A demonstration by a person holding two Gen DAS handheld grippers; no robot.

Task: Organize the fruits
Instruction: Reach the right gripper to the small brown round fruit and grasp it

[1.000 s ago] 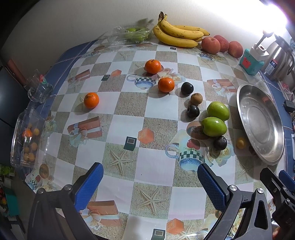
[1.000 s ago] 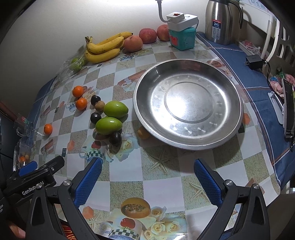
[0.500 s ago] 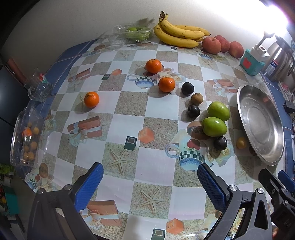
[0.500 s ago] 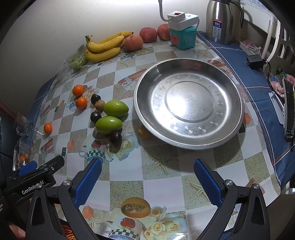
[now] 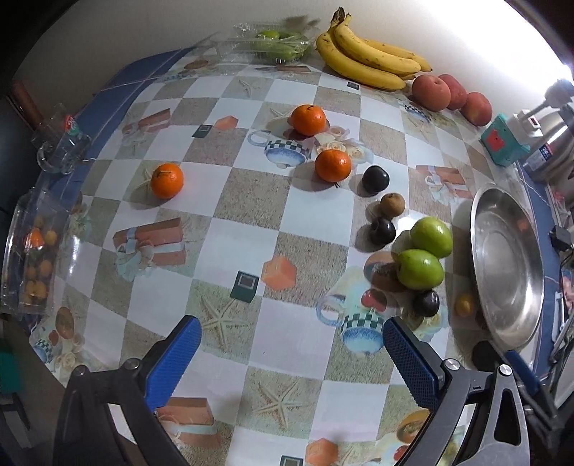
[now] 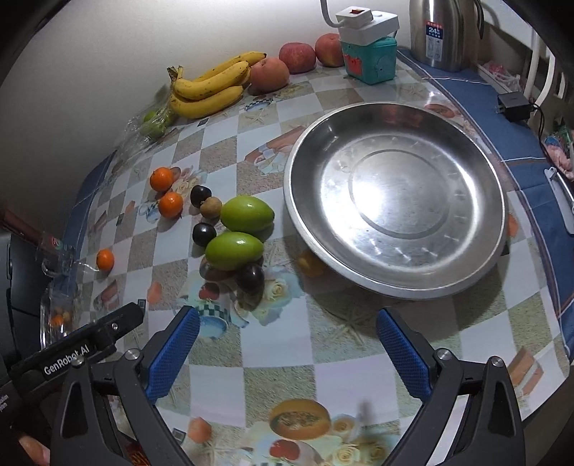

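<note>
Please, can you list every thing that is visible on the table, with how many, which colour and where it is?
bananas: one bunch, yellow, far edge by the wall
apples: three, red, right of the bananas
oranges: three, orange, middle and left of the table
green fruits: two, green, touching, left of the pan
dark fruits: three, near black, around the green fruits
brown fruit: one, between two dark fruits
pan: one, silver, empty, right side
kettle: one, steel, far right corner
box: one, teal, beside the kettle
left gripper: blue pads, open
right gripper: blue pads, open
</note>
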